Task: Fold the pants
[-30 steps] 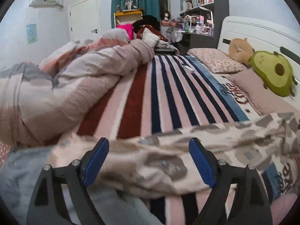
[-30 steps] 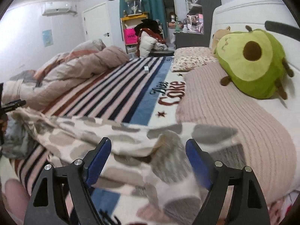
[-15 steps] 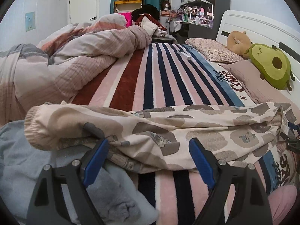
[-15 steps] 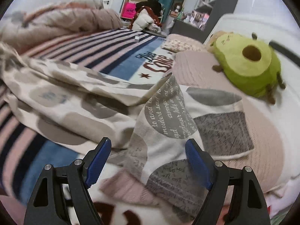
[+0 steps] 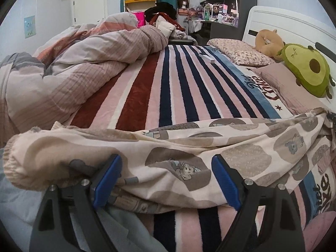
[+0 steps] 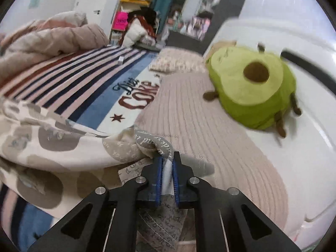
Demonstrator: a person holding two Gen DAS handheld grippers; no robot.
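Observation:
Cream pants (image 5: 189, 147) with grey bear patches lie stretched across the striped blanket (image 5: 168, 94), elastic cuff at the left. My left gripper (image 5: 166, 181) hangs low over the cuff end with its jaws wide. The leg's cloth lies between the blue pads, which do not press on it. In the right wrist view the pants (image 6: 63, 147) run off to the left. My right gripper (image 6: 167, 176) is closing, and its pads pinch a fold of the other end beside the pink ribbed pillow (image 6: 210, 147).
A rumpled duvet (image 5: 73, 63) fills the bed's left side. An avocado plush (image 6: 252, 88) and a tan plush (image 5: 268, 42) sit by the white headboard (image 5: 283, 25). A small white box (image 5: 210, 59) lies on the blanket. Grey cloth (image 5: 16, 199) lies at the lower left.
The right jaws went from wide apart to pinched on the pants' end, and that view swung right. The left gripper sank closer to the leg, bringing the cuff into view.

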